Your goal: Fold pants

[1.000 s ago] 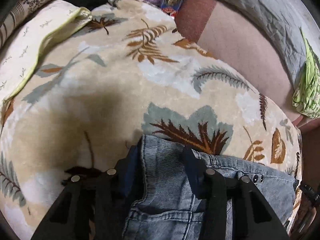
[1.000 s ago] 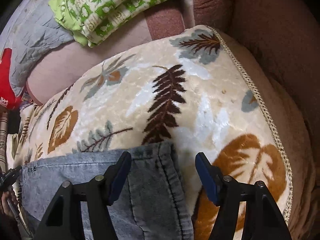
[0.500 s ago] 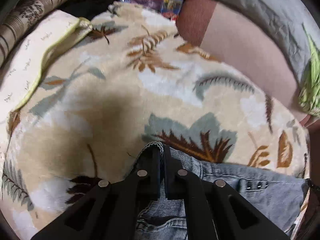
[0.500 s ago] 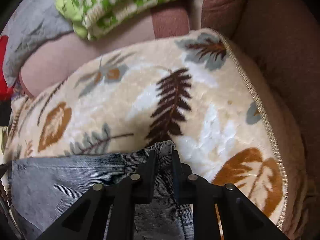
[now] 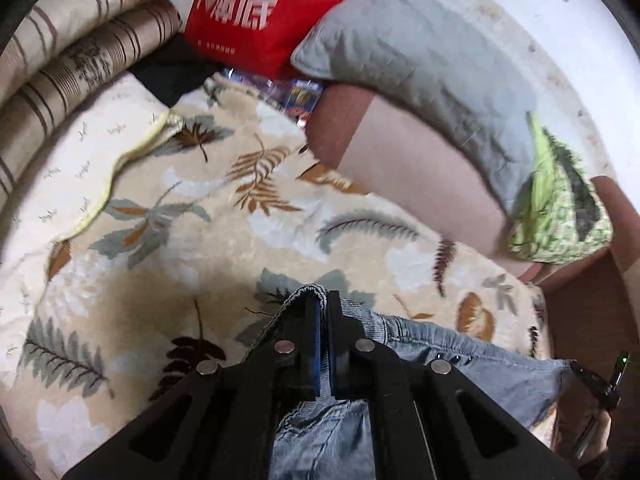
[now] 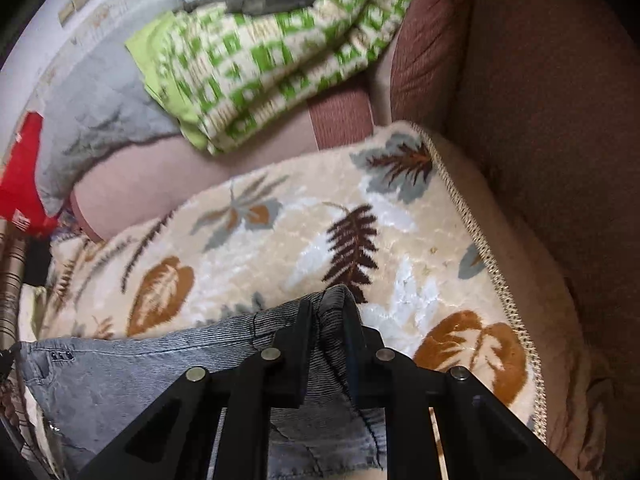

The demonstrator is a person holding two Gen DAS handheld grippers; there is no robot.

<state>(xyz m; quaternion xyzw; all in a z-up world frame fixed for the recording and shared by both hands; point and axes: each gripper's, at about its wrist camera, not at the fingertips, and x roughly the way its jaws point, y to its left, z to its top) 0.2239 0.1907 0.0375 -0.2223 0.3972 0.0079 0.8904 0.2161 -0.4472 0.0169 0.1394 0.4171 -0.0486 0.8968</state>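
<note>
Pinching denim pants [image 5: 460,364], left hand-held gripper [image 5: 322,308] clamped, right hand-held gripper [image 6: 328,308] likewise, leaf-print blanket [image 6: 280,240] beneath

- One pair of faded blue denim pants [image 5: 460,364], lower centre.
- Two black grippers, one per view: left gripper [image 5: 322,320], right gripper [image 6: 326,320].
- One cream leaf-patterned plush blanket [image 5: 248,216].
- One red bag [image 5: 260,12], top.
- One grey quilted cushion [image 5: 420,60].
- One green-and-white patterned cloth [image 6: 260,64].
</note>
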